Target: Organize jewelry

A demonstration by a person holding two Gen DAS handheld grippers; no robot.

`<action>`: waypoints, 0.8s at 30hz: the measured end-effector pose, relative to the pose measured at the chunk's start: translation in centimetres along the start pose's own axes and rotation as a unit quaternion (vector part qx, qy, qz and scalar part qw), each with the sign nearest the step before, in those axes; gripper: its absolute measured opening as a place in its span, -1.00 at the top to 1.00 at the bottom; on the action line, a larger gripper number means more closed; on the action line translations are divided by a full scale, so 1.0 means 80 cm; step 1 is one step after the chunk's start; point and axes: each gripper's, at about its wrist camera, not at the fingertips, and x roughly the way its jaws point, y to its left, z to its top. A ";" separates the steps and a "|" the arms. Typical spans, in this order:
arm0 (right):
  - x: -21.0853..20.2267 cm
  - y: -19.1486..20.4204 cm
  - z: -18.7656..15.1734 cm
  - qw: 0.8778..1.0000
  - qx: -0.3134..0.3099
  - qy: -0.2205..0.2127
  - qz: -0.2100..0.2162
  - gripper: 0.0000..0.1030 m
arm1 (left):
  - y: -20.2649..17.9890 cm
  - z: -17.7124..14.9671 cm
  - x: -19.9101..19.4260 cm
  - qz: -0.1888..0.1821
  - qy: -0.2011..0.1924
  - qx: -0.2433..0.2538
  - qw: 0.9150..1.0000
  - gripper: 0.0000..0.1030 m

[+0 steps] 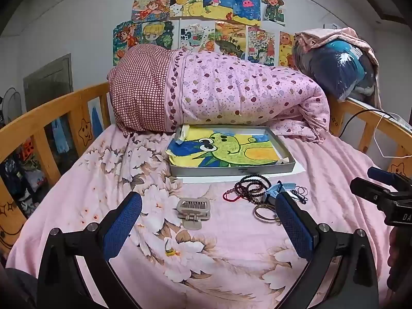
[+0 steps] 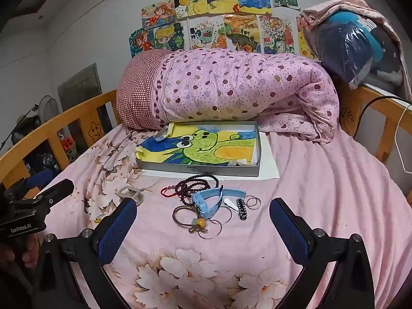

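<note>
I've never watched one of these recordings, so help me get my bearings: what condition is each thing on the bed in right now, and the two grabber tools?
Left gripper: open, holding nothing.
Right gripper: open, holding nothing.
Grey box: lidless, a frog drawing lying inside.
Hair claw clip: closed, lying apart from the pile.
Dark bead necklace: coiled in a heap.
Blue watch: unworn, strap looped.
Bangle: flat on the sheet.
Quilt: rolled up behind the box.
</note>
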 end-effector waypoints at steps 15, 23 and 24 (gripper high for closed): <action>0.000 0.001 0.000 1.000 -0.002 0.001 -0.002 -1.00 | 0.000 0.000 0.000 0.002 -0.001 0.003 1.000 -0.97; 0.000 0.002 0.001 1.000 -0.003 0.002 -0.002 -1.00 | 0.000 0.000 0.000 0.002 0.000 0.003 1.000 -0.97; 0.000 0.002 0.001 1.000 -0.003 0.002 -0.002 -1.00 | 0.000 0.000 0.000 0.002 -0.001 0.003 1.000 -0.97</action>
